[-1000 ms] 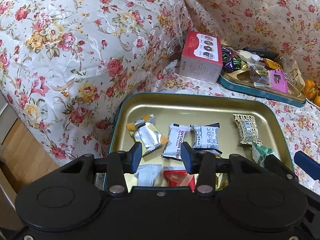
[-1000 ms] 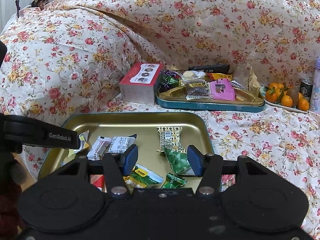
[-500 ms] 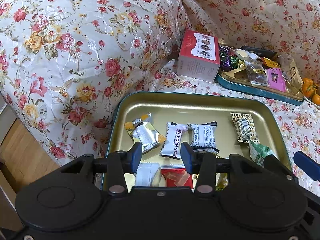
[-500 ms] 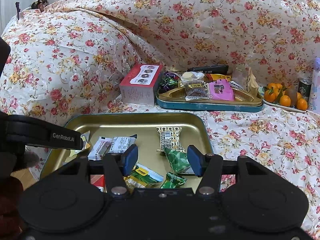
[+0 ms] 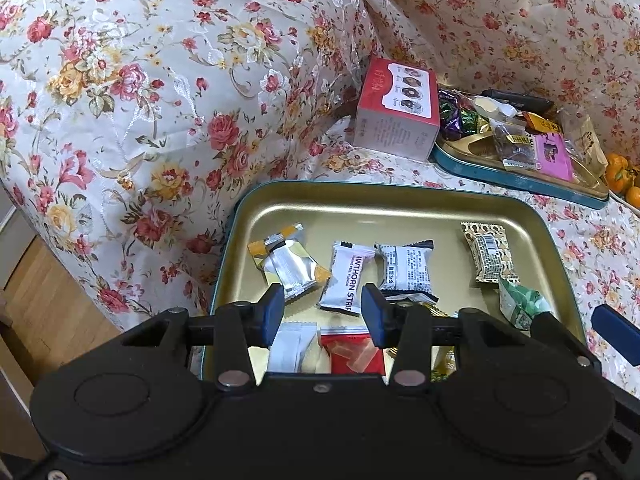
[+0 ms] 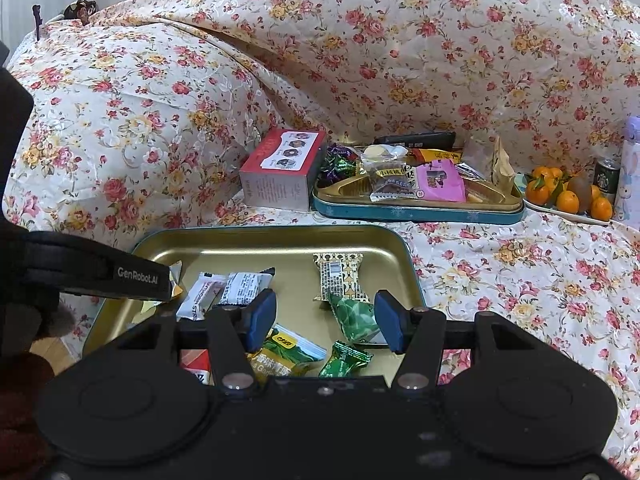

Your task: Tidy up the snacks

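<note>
Near tray [image 5: 360,204]: metal, gold satin interior with dull reflections, teal painted rim; the far tin [image 6: 420,212] looks the same. Snack wrappers are glossy plastic film, the yellow-and-silver packet [image 5: 286,266] foil-like and mirror-bright, the white hawthorn strip [image 5: 346,280] smoother and less reflective; the red box [image 5: 394,110] is printed cardboard with slight sheen. Sofa cover [image 5: 140,80]: quilted floral cloth with faint lustre; floor [image 5: 36,300]: smooth wood; gripper bodies matt black plastic, with matt blue pads [image 6: 262,318].
</note>
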